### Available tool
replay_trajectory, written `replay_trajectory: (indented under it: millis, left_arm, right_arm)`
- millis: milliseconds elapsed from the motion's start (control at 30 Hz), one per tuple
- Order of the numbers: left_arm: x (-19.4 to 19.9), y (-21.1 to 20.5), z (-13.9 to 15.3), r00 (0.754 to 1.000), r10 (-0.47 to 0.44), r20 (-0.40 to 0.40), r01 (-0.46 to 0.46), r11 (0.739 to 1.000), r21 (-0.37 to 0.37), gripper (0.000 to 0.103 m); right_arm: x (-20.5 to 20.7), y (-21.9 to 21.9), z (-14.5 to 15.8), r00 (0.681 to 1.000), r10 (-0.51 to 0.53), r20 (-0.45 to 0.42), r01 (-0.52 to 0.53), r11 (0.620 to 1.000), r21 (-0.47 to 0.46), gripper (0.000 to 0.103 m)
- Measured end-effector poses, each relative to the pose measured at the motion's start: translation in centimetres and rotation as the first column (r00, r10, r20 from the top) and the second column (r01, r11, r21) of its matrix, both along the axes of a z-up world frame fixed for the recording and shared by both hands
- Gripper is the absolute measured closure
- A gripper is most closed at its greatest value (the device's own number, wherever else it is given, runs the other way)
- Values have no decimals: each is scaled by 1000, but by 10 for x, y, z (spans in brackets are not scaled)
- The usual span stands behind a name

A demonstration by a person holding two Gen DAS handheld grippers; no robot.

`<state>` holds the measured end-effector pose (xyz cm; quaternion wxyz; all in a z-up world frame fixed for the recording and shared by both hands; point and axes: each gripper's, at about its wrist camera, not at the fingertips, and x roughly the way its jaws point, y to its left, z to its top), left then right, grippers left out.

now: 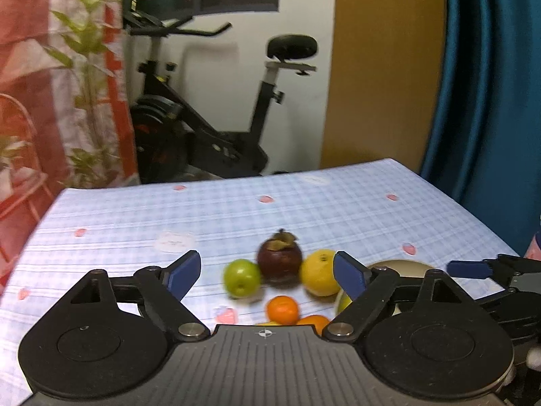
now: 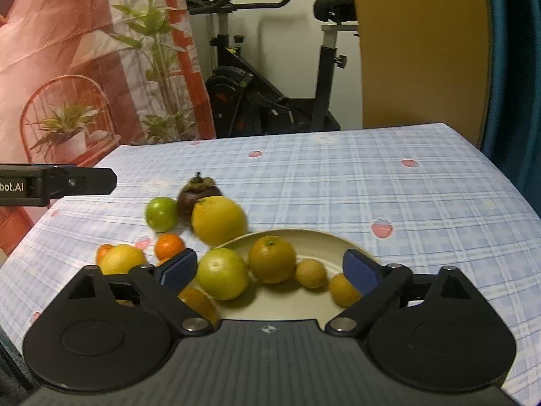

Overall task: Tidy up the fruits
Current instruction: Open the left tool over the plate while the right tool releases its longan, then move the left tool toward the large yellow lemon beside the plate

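A beige plate (image 2: 321,240) holds a green-yellow fruit (image 2: 221,277), an orange (image 2: 272,258) and two small yellow-brown fruits (image 2: 311,272). Beside it on the cloth lie a large yellow citrus (image 2: 218,225), a green lime (image 2: 161,213), a dark mangosteen (image 2: 189,198), a small tangerine (image 2: 169,246) and a yellow lemon (image 2: 121,258). My right gripper (image 2: 268,269) is open and empty above the plate's near side. My left gripper (image 1: 265,272) is open and empty, with the mangosteen (image 1: 280,258), lime (image 1: 241,277), yellow citrus (image 1: 319,272) and tangerine (image 1: 282,309) between and beyond its fingers.
The table wears a blue checked cloth (image 2: 372,182) with strawberry prints. An exercise bike (image 2: 270,94) stands behind the far edge. A plant-print curtain (image 2: 84,67) hangs at the left, a teal curtain (image 1: 490,84) at the right.
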<state>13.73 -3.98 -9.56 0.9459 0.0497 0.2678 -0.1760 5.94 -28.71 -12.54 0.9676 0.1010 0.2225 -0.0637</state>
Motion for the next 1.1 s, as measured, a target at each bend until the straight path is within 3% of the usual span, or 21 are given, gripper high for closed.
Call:
replay_trajectory:
  millis: [67, 400, 633, 933, 1100]
  left_arm:
    - [-6, 5, 1, 999, 30, 18, -31, 999, 13, 14]
    - [-29, 35, 10, 993, 109, 50, -109, 994, -3, 10]
    - [-33, 40, 8, 989, 140, 52, -138, 990, -30, 3]
    - [-28, 47, -2, 986, 163, 25, -161, 985, -55, 0]
    - [-23, 50, -10, 982, 189, 13, -189, 981, -36, 0]
  right_arm:
    - [-2, 6, 1, 1000, 2, 18, -2, 1000, -3, 0]
    - [-4, 26, 4, 998, -14, 65, 16, 999, -34, 0]
    - [0, 37, 9, 989, 120, 82, -121, 993, 9, 0]
    - [13, 42, 20, 979, 127, 160, -135, 990, 41, 0]
    - [23, 46, 17, 978, 156, 135, -165, 985, 53, 0]
